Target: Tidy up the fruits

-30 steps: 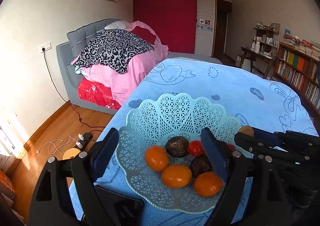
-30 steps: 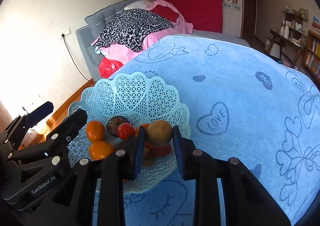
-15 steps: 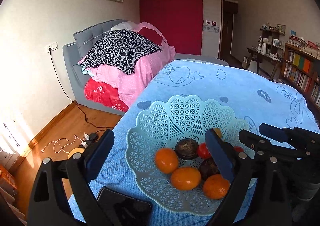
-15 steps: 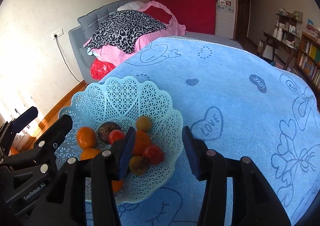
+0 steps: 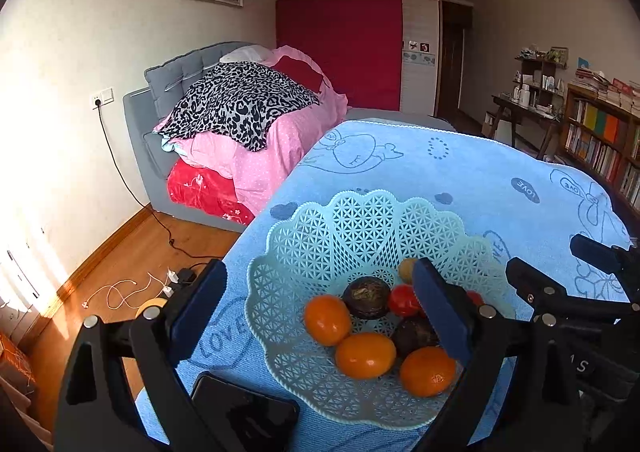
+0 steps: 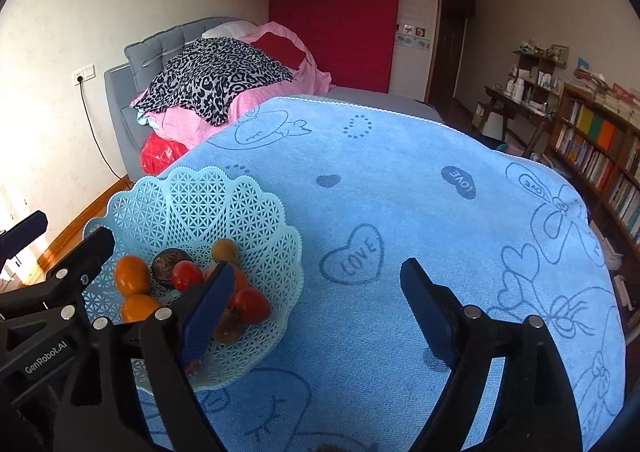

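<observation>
Fruits sat piled in basket — round, smooth, roll-prone; pinch across middle. Left gripper, right gripper gaped wide, empty.

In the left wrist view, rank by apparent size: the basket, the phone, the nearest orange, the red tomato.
1. Basket
2. Phone, partly cut off by the left gripper
3. Nearest orange
4. Red tomato, partly hidden behind a finger, and farther off, so true size is unsure

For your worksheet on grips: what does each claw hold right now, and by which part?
Nothing. The left claw and right claw are both open and empty; the fruit lies in the basket.
</observation>
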Demonstrator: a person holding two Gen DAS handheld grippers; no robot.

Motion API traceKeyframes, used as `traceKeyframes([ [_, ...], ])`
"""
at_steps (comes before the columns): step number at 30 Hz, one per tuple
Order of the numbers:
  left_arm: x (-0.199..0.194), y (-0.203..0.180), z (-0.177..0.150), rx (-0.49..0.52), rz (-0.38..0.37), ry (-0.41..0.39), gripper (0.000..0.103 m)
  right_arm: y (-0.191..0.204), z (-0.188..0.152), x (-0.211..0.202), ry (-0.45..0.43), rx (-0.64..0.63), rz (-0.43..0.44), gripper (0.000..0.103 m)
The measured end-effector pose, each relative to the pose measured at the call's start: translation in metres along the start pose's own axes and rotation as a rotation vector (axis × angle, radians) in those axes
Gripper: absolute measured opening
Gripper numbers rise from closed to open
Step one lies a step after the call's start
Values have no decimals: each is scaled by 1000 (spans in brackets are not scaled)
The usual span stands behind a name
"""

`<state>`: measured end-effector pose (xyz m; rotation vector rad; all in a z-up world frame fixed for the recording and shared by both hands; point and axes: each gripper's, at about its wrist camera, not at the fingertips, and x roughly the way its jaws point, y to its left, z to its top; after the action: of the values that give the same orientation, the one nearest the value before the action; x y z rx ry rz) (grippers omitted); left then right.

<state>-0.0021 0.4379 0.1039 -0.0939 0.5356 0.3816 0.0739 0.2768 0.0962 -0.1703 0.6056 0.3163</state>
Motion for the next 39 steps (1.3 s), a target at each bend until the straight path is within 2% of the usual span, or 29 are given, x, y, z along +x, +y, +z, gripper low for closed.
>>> traceKeyframes([
  [8, -7, -10, -2, 24, -21, -5, 95, -15, -5, -14, -28, 36, -80, 97],
  [21, -23, -24, -5, 61, -62, -25, 96, -28, -18, -45, -63, 37, -201, 98],
  [30, -35, -23, -14, 79, -44, -24, 96, -28, -29, -47, -20, 12, -127, 98],
  [39, -50, -2, -22, 80, 22, -25, 96, 11, -41, -53, -39, -147, -160, 98],
])
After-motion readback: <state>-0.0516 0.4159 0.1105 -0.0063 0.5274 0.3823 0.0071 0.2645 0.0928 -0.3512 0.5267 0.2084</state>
